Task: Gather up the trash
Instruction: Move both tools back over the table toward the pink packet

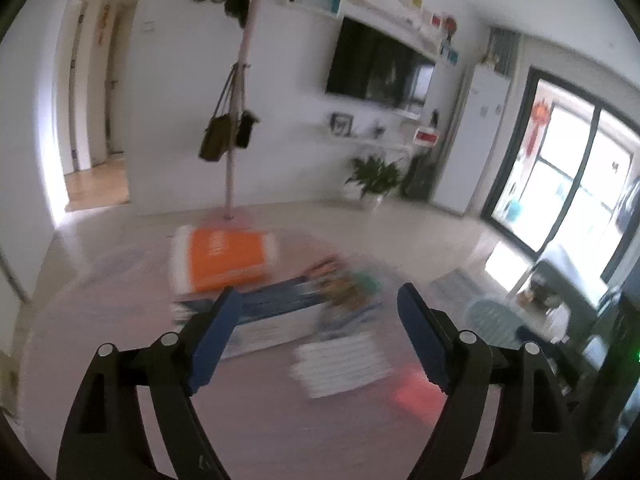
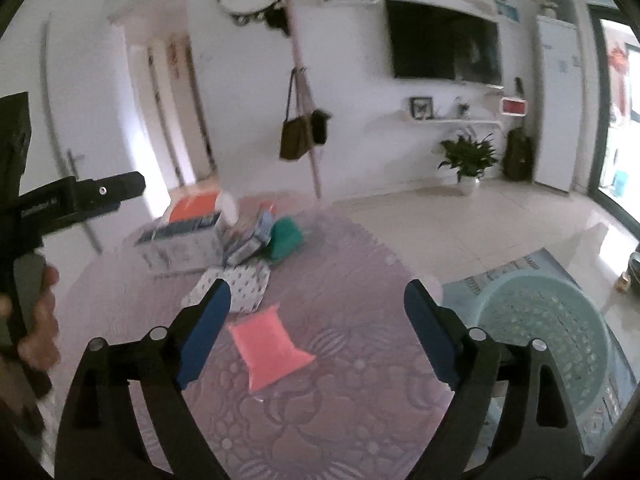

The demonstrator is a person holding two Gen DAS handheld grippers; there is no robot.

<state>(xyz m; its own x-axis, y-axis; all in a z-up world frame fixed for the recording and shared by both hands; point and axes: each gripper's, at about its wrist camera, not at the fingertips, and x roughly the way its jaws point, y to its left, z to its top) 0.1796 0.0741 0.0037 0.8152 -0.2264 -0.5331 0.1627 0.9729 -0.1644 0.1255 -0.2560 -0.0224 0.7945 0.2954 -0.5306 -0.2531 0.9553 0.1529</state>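
Note:
Trash lies on a mauve floor mat (image 2: 340,420). In the right wrist view a pink packet (image 2: 266,350) lies just ahead of my open, empty right gripper (image 2: 316,332). Beyond it lie a white patterned wrapper (image 2: 240,288), a green bag (image 2: 285,238) and blue-white packs (image 2: 250,240). A pale green mesh basket (image 2: 548,332) stands to the right. My left gripper (image 1: 320,340) is open and empty above blurred trash: a white wrapper (image 1: 340,364), a pink packet (image 1: 416,394) and a blue-white box (image 1: 272,312).
An orange-topped box (image 1: 226,258) sits at the mat's far side; it also shows in the right wrist view (image 2: 194,208). A coat stand with bags (image 2: 304,132) rises behind it. A potted plant (image 2: 468,160) stands by the TV wall. The left hand-held unit (image 2: 60,204) shows at left.

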